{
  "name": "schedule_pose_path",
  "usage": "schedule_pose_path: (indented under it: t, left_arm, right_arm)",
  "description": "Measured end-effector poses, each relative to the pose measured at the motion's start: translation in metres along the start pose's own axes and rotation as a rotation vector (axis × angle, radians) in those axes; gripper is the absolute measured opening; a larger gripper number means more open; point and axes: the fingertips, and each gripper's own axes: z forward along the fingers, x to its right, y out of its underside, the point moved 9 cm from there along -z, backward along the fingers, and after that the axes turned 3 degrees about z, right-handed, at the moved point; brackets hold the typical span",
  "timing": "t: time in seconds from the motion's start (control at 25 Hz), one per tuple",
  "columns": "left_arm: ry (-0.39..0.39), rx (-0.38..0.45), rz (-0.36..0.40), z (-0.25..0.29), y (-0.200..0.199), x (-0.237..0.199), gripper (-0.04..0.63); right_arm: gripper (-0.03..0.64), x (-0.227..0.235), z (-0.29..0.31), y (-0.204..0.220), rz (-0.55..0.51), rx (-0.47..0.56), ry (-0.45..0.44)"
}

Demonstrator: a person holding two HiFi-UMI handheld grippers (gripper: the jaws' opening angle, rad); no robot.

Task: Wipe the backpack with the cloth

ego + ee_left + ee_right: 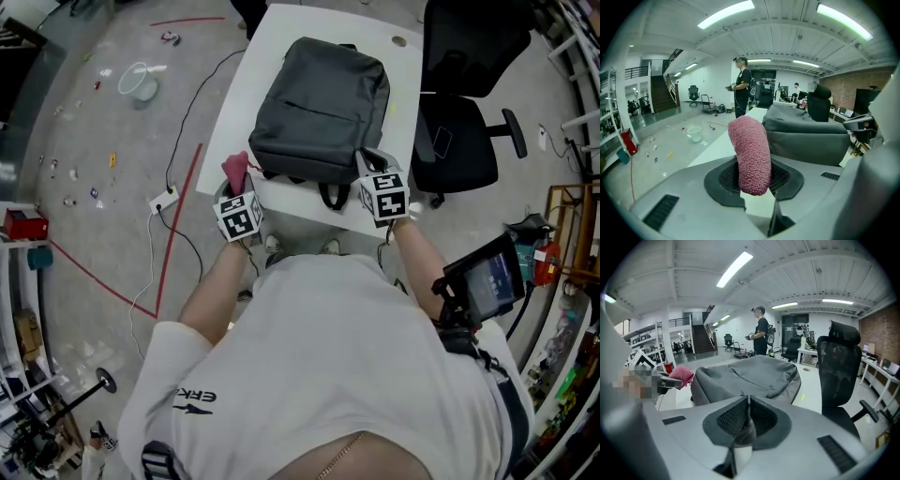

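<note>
Our left gripper (752,176) grips the cloth (750,150); our right gripper (746,420) pinches what looks like a strap (740,431). We should sweep flat across the backpack (323,103), upper centre.

- Open-plan office or lab: black office chair (839,376), desks with monitors (806,347) further back.
- Ceiling strip lights (726,13), an open staircase (658,93), a brick wall (881,329), bare grey floor (112,141).

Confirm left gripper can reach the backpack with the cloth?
Probably yes: left gripper jaws hold the cloth right beside the backpack, nothing between them.
</note>
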Motion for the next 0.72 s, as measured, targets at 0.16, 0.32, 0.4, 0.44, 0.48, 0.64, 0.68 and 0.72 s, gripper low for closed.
schedule_pose_path:
  t: [0.16,0.32,0.4,0.44,0.48,0.64,0.68,0.72]
  left_arm:
    - [0.074,-0.012,0.025,0.012,0.005,0.029,0.097]
    - [0.114,-0.009,0.056,0.013,0.007,0.058,0.097]
    - [0.153,-0.013,0.091,0.011,0.008,0.069,0.097]
    - [0.178,-0.017,0.111,0.01,0.009,0.075,0.097]
    - [0.207,-0.019,0.131,0.009,0.011,0.082,0.097]
    - [0.317,-0.028,0.198,0.009,0.015,0.115,0.097]
    - [0.347,-0.031,0.214,0.008,0.015,0.124,0.097]
    - [0.381,-0.035,0.231,0.008,0.015,0.134,0.097]
  right_arm:
    - [0.014,-0.001,0.001,0.0,0.0,-0.007,0.003]
    - [0.014,-0.001,0.001,-0.001,-0.002,-0.009,0.002]
    - [0.014,0.0,0.001,0.0,-0.002,-0.01,0.001]
    - [0.014,0.001,0.001,0.001,-0.001,-0.011,0.001]
    - [0.014,0.001,0.001,0.002,-0.001,-0.013,0.002]
    - [0.014,0.004,-0.002,0.006,-0.001,-0.022,0.006]
    - [0.014,0.005,-0.004,0.007,-0.001,-0.023,0.007]
    - [0.014,0.006,-0.005,0.007,-0.001,-0.023,0.007]
